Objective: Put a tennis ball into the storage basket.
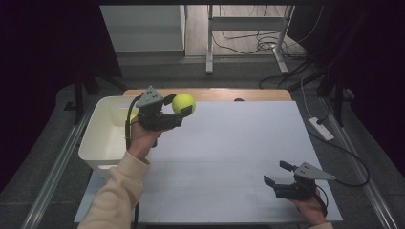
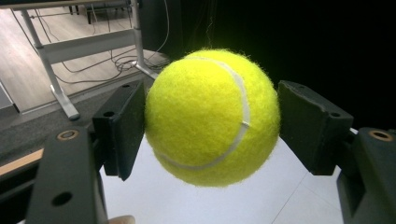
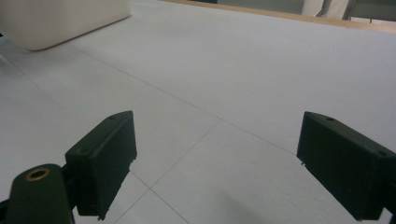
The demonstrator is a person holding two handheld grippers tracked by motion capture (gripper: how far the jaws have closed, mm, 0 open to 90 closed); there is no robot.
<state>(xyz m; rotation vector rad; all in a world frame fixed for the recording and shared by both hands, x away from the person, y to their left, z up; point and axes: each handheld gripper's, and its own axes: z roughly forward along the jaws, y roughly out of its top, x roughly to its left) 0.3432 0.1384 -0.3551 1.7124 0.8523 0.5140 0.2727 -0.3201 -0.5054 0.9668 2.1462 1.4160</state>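
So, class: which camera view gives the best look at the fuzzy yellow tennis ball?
The left gripper view: the fuzzy yellow tennis ball looms large between the left gripper's jaws, seam and felt clear. The high view shows it small, held above the table by the white plastic bin.

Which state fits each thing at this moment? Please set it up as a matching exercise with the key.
Things:
1. tennis ball
2. left gripper
3. right gripper
4. white bin

States:
A. jaws open, nothing between them, low over the white table surface
B. stands at the table's left edge
C. held in the air between two jaws
D. jaws shut on a yellow thing, beside the bin

Pairs: 1-C, 2-D, 3-A, 4-B
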